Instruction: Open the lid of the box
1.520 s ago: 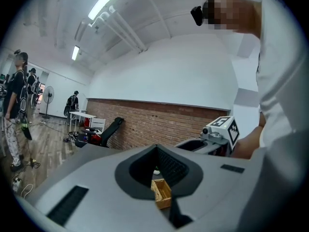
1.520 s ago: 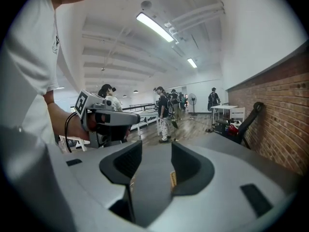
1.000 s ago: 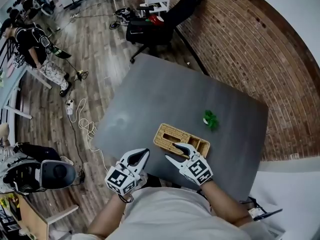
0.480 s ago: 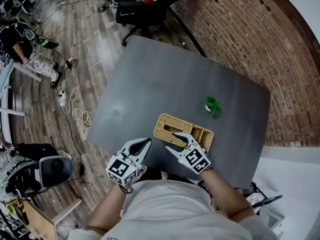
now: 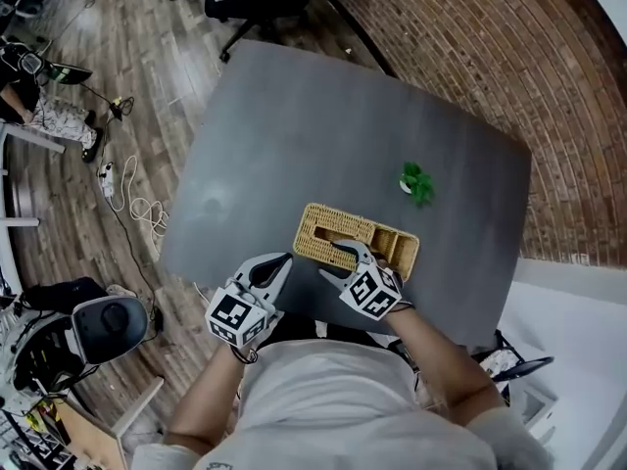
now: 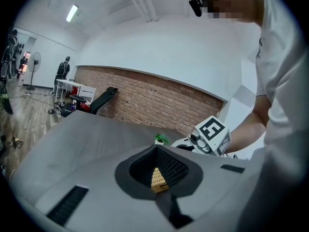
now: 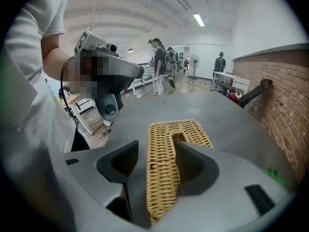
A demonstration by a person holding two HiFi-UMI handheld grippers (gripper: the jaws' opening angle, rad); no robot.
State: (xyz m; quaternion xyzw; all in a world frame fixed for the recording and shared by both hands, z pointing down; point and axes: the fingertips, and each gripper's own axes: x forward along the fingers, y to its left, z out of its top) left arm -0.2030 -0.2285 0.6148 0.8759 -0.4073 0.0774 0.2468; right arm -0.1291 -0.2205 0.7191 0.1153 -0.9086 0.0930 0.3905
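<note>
A woven wicker box [image 5: 355,241] lies near the front edge of the grey table [image 5: 323,135]. Its lid has a dark slot. My right gripper [image 5: 350,254] reaches over the box's near side. In the right gripper view the wicker lid [image 7: 166,163] runs between the jaws of the right gripper [image 7: 157,146]. These jaws are opening: the right pad touches the weave and the left pad stands apart from it. My left gripper [image 5: 282,259] hovers just left of the box, shut and empty. A sliver of wicker [image 6: 157,179] shows through the hollow of the left gripper [image 6: 155,149].
A small green plant [image 5: 415,182] stands on the table beyond the box, towards the brick wall [image 5: 490,57]. The table's front edge [image 5: 294,306] runs just under both grippers. Chairs, cables and people are on the wooden floor at the far left.
My right gripper has moved forward from the table's front edge over the box's near side. The left gripper has stayed beside the box, still shut.
</note>
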